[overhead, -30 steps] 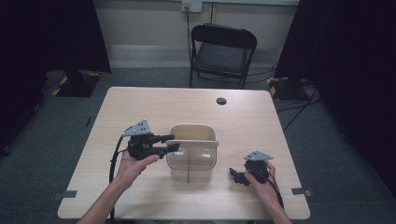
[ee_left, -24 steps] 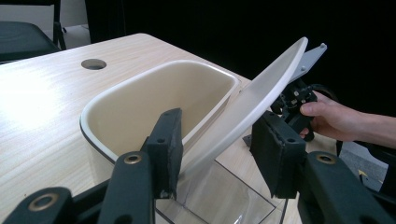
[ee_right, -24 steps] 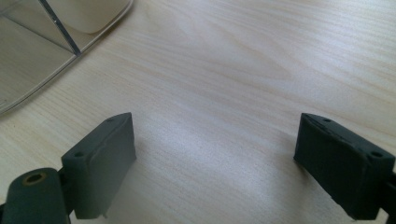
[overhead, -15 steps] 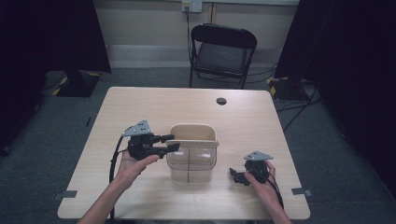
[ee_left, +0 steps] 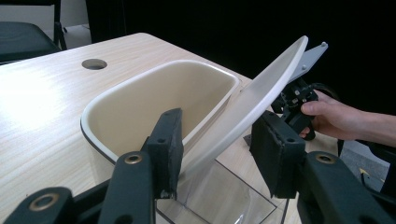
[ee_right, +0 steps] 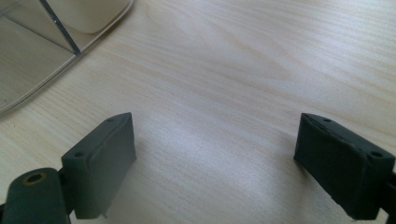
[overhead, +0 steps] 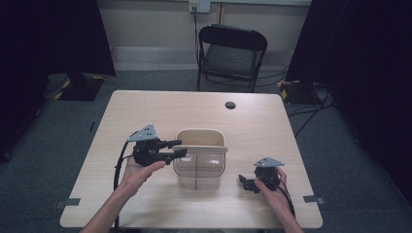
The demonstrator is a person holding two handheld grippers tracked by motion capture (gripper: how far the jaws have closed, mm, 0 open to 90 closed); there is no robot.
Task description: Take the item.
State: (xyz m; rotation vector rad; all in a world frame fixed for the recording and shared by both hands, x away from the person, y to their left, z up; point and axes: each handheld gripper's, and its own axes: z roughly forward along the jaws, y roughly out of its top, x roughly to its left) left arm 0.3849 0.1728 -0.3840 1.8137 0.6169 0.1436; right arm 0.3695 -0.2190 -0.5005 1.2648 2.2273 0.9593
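A small bin [overhead: 199, 167] with a cream inner tub [ee_left: 140, 102] and a clear lower body stands mid-table. Its cream swing lid [ee_left: 261, 93] is tilted up on edge. My left gripper [overhead: 179, 148] is at the bin's left rim and open. In the left gripper view [ee_left: 219, 149] the lid's lower end lies between the two jaws, and neither pad presses on it. My right gripper [overhead: 243, 183] rests low over the table to the right of the bin. It is open [ee_right: 215, 158] with bare wood between its jaws. The clear bin corner [ee_right: 28, 56] shows at the upper left of the right gripper view.
A round cable hole [overhead: 230, 105] sits in the tabletop beyond the bin. A black folding chair [overhead: 231, 53] stands behind the table's far edge. Bare wood [overhead: 145, 111] spreads around the bin. A hand with the right gripper [ee_left: 299, 100] shows past the lid.
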